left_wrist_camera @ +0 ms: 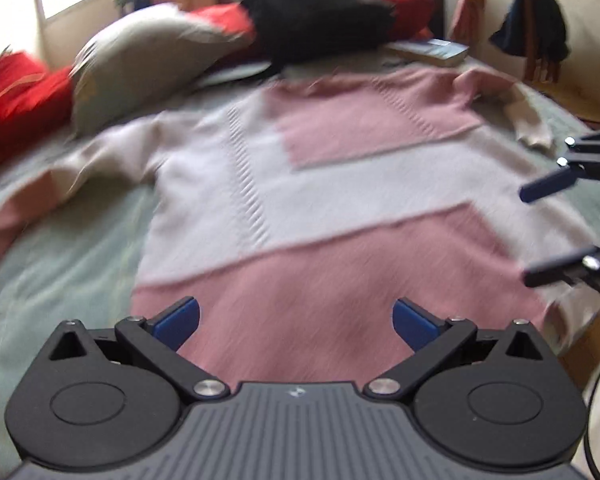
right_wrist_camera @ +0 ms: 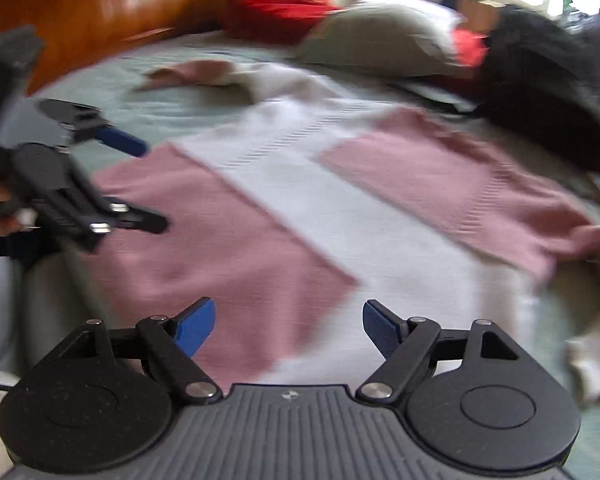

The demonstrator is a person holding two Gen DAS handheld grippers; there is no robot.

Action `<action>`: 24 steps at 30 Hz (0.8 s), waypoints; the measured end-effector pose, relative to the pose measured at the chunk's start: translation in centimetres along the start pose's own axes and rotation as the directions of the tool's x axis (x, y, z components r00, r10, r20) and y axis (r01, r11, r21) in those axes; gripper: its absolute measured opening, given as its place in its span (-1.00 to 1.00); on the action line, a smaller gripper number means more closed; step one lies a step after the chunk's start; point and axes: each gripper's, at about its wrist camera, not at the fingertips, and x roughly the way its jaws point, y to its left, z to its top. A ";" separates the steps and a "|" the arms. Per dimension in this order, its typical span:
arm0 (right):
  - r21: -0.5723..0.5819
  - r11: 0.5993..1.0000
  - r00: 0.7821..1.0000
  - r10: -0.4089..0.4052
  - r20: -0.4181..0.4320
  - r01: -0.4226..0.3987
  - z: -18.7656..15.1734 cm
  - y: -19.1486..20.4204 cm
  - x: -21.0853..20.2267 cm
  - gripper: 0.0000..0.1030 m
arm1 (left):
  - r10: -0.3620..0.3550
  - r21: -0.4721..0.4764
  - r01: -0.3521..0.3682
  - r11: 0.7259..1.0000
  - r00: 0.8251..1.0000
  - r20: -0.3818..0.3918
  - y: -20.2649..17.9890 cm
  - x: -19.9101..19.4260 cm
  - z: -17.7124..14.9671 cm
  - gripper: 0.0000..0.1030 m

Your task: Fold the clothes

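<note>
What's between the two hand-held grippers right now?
Only the sweater, spread flat on the bed. In the left wrist view, its pink hem fills the stretch from the left hand-held gripper to the right hand-held gripper; nothing else lies there.

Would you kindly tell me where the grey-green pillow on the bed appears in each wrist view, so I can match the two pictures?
Left wrist view: the grey-green pillow lies upper left, beyond the sweater's left sleeve, between red cushions.
Right wrist view: the same pillow lies top, right of centre, beyond the sweater.
Shared landmark: the pink and white knitted sweater, spread flat on the bed, fills the middle of both views.
</note>
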 end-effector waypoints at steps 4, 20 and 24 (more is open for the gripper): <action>0.082 0.997 0.998 0.006 -0.055 -0.001 -2.4 -2.6 1.2 0.65 | -0.027 0.033 0.029 0.999 0.999 -0.043 -2.1 1.9 -0.9 0.98; 0.127 0.991 0.998 0.035 0.059 -0.042 -4.5 -3.7 -2.7 0.93 | 0.035 -0.061 -0.041 0.997 0.994 -0.107 -2.1 0.0 -5.2 0.98; 0.194 0.980 0.999 0.035 -0.002 -0.034 -5.9 -5.2 -0.6 0.94 | 0.039 -0.084 -0.048 0.995 0.993 -0.113 -1.6 1.0 -4.6 0.98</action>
